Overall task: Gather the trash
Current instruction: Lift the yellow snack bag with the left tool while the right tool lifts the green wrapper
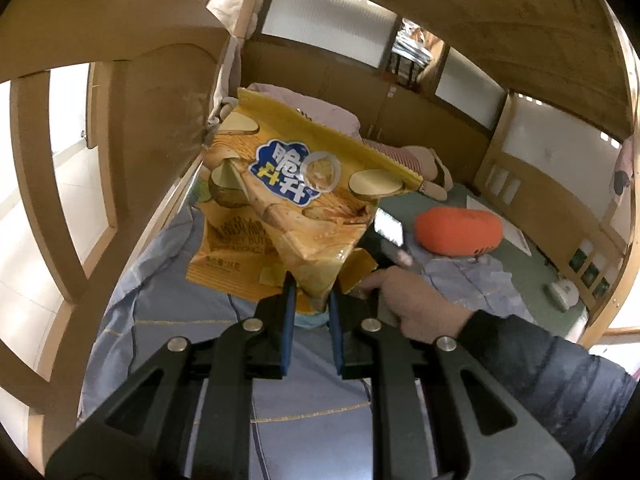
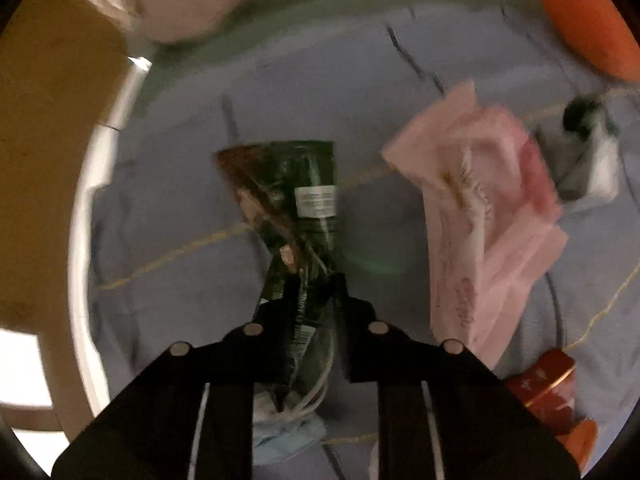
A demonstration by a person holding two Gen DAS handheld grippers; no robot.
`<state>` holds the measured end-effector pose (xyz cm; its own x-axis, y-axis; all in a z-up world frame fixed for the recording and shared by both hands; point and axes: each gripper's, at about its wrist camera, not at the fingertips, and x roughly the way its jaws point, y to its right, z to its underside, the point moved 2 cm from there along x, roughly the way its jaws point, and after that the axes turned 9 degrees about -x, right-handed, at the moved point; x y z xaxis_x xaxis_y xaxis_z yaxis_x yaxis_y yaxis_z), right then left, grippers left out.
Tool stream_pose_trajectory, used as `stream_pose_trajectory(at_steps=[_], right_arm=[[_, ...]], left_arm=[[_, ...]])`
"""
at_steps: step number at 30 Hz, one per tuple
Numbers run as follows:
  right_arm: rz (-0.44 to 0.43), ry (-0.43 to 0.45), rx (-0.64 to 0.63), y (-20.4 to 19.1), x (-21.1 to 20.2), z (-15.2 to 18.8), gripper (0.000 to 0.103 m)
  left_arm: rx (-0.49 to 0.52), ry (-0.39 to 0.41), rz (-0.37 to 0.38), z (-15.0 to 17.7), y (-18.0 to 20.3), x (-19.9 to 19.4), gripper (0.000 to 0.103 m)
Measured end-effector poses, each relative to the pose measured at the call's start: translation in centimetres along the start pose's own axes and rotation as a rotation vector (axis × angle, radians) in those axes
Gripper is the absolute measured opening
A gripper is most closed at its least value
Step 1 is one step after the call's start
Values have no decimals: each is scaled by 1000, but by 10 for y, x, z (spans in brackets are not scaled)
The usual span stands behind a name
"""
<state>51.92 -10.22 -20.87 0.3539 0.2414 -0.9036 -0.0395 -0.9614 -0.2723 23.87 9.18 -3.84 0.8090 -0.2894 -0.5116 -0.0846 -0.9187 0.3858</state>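
Note:
My left gripper [image 1: 312,284] is shut on the bottom corner of a yellow potato chip bag [image 1: 288,184], which stands up crumpled above the bed. Pointing steeply down, my right gripper [image 2: 314,284] is shut on the narrow end of a dark green plastic wrapper [image 2: 296,192] with a white label. That wrapper lies on the blue quilt [image 2: 192,240]. A pink wrapper [image 2: 480,220] lies to its right, and a red packet [image 2: 544,384] sits at the lower right. A pale blue face mask [image 2: 284,436] shows under the right gripper.
A person's hand [image 1: 420,300] in a dark sleeve reaches in beside the chip bag. An orange carrot pillow [image 1: 456,230] lies on the green mattress. Wooden bunk rails [image 1: 60,160] stand to the left. A black and white wrapper [image 2: 588,152] lies far right.

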Motion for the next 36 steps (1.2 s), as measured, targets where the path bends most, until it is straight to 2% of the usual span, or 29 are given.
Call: stream_pose_trajectory(at_steps=[3, 5, 8, 9, 10, 12, 15, 16, 18, 21, 27, 31, 36], right_arm=[[-84, 151, -81, -11, -63, 12, 16], [-134, 284, -143, -13, -125, 34, 16], [-163, 492, -200, 3, -219, 90, 17], [-165, 558, -198, 16, -251, 123, 17], [-160, 581, -194, 24, -265, 143, 17], [-127, 613, -202, 40, -290, 197, 17], [-68, 637, -215, 53, -297, 253, 17], [-42, 629, -208, 59, -296, 275, 17], [-32, 587, -191, 62, -291, 295, 17], [-35, 625, -228, 63, -302, 306, 17], [-45, 633, -265, 55, -309, 315, 17], [-44, 648, -269, 56, -318, 325, 17], [-42, 645, -262, 56, -323, 331, 18]], left_arm=[[-9, -11, 10, 1, 2, 2, 16], [-15, -18, 16, 2, 2, 2, 16], [-3, -27, 17, 3, 6, 1, 16], [-2, -32, 21, 4, 7, 1, 16], [-3, -35, 30, 5, 9, 0, 16], [-9, -37, 33, 10, 13, -6, 16], [10, -55, 37, 25, 22, -15, 16], [20, -65, 39, 33, 26, -19, 16], [48, -83, 36, 53, 35, -28, 16], [72, -95, 27, 77, 45, -44, 16], [56, -111, -14, 113, 46, -66, 17], [94, -108, -23, 126, 54, -77, 17], [97, -113, -20, 133, 61, -84, 17]])
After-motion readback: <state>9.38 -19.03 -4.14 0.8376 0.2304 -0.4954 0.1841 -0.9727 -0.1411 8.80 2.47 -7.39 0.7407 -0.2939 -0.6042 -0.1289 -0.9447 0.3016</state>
